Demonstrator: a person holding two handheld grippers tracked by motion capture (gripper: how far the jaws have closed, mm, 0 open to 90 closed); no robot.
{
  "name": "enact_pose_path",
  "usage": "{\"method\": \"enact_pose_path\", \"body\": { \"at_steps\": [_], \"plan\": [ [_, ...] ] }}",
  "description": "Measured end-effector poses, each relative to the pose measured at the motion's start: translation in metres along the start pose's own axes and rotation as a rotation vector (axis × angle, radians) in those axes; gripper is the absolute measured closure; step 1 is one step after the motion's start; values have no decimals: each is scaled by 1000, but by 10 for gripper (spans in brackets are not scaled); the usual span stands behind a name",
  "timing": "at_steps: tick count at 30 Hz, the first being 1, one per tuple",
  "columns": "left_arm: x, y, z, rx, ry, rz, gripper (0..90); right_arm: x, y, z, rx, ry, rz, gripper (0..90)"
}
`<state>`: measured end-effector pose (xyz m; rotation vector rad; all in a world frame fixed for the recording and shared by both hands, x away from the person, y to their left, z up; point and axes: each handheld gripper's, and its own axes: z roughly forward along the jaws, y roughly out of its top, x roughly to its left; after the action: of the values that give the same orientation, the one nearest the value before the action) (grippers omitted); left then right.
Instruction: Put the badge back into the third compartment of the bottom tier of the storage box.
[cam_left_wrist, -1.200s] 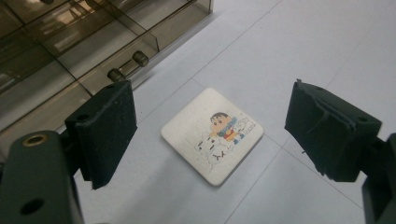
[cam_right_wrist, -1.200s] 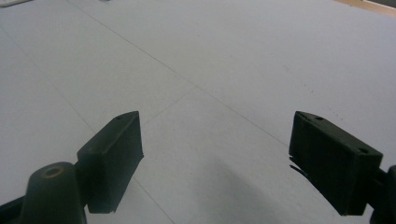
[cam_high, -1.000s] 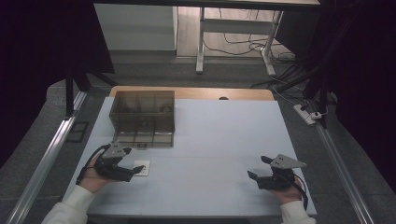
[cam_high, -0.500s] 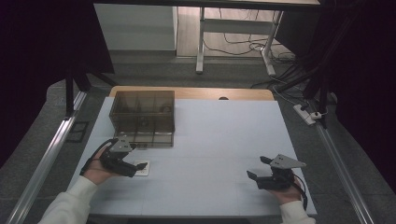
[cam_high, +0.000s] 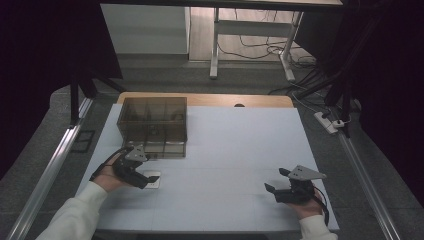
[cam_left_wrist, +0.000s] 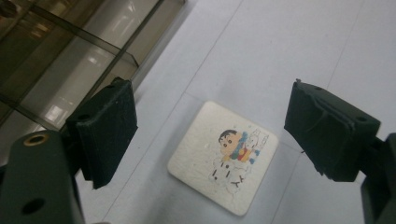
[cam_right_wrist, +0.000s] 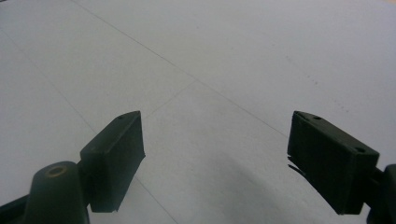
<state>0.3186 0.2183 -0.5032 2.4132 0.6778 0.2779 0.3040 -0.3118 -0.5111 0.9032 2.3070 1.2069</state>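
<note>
The left gripper (cam_high: 141, 179), black with a grey three-cornered plate on top, sits at the near left of the table, held in a hand with a white sleeve. In the left gripper view its 2 black padded jaws stand wide apart and hold nothing. Between them, flat on the table, lies a small square white card with rounded corners and a cartoon print (cam_left_wrist: 223, 157); neither jaw touches it, and there is open table surface on both sides of it. In the high view the card (cam_high: 151, 179) lies just in front of the jaw tips.

Just beyond the left gripper stands a smoky, see-through plastic box with inner dividers (cam_high: 153, 126). Its near edge is close to the gripper and the card, so room to move is tight on that side. In the left gripper view the box (cam_left_wrist: 56, 56) takes up the upper left corner, beside the left jaw.

The right gripper (cam_high: 274, 189), the same build, rests at the near right of the table, well apart from the left one and near the table's right edge. In the right gripper view (cam_right_wrist: 212, 163) its 2 jaws are also wide apart and empty, above bare surface.

The pale blue-white table top (cam_high: 240, 145) is open across its middle and far right. A strip of wood (cam_high: 210, 100) shows along its far edge.
</note>
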Motion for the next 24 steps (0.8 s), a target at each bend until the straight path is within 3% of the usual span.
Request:
{"method": "enact_pose_path", "body": {
  "at_steps": [5,21,24],
  "plan": [
    [1,-1,8,41,-32,39,166,0,0,0,-10,6,6,186],
    [3,-2,26,129,-99,79,113,1,0,2,13,6,6,189],
    [3,-2,27,131,-102,85,125,0,1,0,-29,41,44,191]
  ]
}}
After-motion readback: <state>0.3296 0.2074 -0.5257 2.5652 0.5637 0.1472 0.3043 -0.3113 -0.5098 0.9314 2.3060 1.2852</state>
